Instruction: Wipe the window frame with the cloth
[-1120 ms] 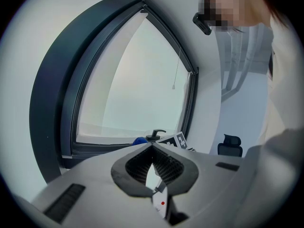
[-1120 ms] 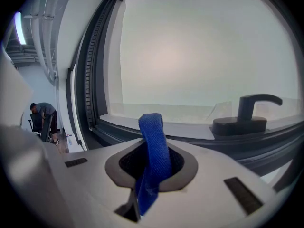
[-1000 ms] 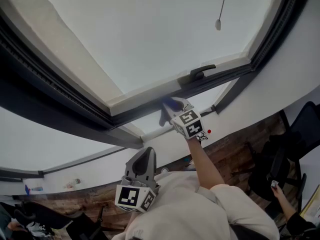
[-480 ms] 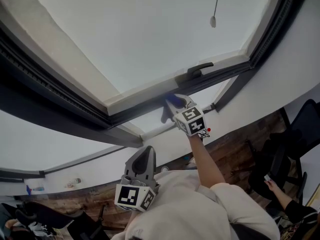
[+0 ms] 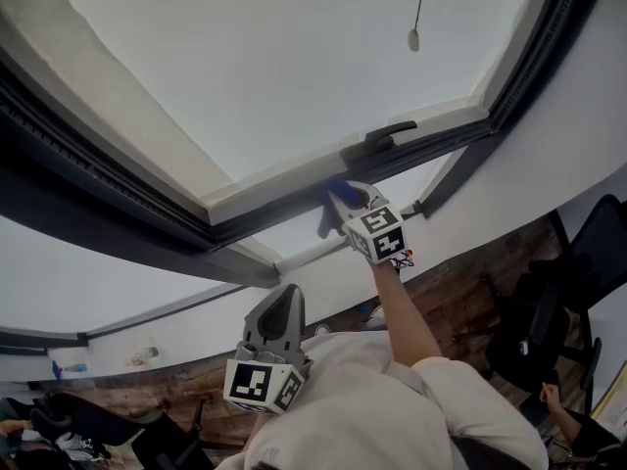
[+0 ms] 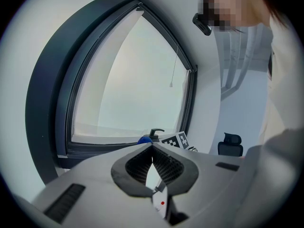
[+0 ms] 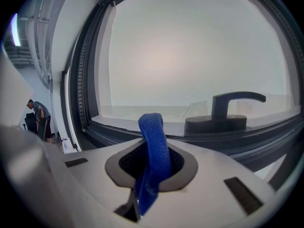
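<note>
Two hand-held grippers are in play. The nearer one, the left hand-held gripper (image 5: 288, 302), is parked close to the person's chest with its ribbed pads brought together and nothing between them, so it takes no part in the work.

Further out, at the end of an outstretched arm, the right hand-held gripper (image 5: 345, 197) is clamped on a blue woven cloth (image 7: 153, 160). A folded loop of the cloth sticks out past the jaw tips and the rest hangs below.

In the head view that blue loop (image 5: 338, 188) sits against the lower rail of the dark grey window frame (image 5: 265, 225), apparently touching it, though contact cannot be confirmed.

Over the last second the right hand-held gripper has crept a little along this rail toward the black lever window handle (image 5: 382, 140), which now stands just beside it and fills the right of its own view (image 7: 228, 110). The stroke seems to be under way, with the stretch by the handle base next. The cloth will likely need steering round that base.

Beyond lie the pale pane and a thin pull cord with a small weight (image 5: 412, 39).
</note>
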Motion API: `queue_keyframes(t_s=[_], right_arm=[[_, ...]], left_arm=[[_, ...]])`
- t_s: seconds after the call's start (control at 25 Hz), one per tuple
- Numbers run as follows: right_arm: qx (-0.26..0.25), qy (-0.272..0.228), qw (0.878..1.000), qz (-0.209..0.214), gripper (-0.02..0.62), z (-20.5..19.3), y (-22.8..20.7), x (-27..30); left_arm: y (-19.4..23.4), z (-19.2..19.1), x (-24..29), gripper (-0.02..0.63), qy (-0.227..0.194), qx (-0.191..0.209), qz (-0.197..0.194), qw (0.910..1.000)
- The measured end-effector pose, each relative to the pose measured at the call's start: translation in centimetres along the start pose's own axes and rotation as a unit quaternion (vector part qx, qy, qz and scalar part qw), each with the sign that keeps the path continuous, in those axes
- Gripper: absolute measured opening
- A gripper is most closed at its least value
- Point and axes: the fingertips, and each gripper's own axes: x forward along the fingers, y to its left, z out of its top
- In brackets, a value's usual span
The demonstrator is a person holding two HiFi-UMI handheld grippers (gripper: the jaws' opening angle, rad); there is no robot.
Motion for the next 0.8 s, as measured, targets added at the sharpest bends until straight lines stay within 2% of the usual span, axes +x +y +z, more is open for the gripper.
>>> queue_keyframes(t_s=[0.8], right_arm=[[0.013,-0.006,1.000,-0.017,0.054,-0.2,-2.4,-1.0]], left_arm=[[-0.6,-0.1,0.4,0.009,0.000,0.000,0.005,1.0000]])
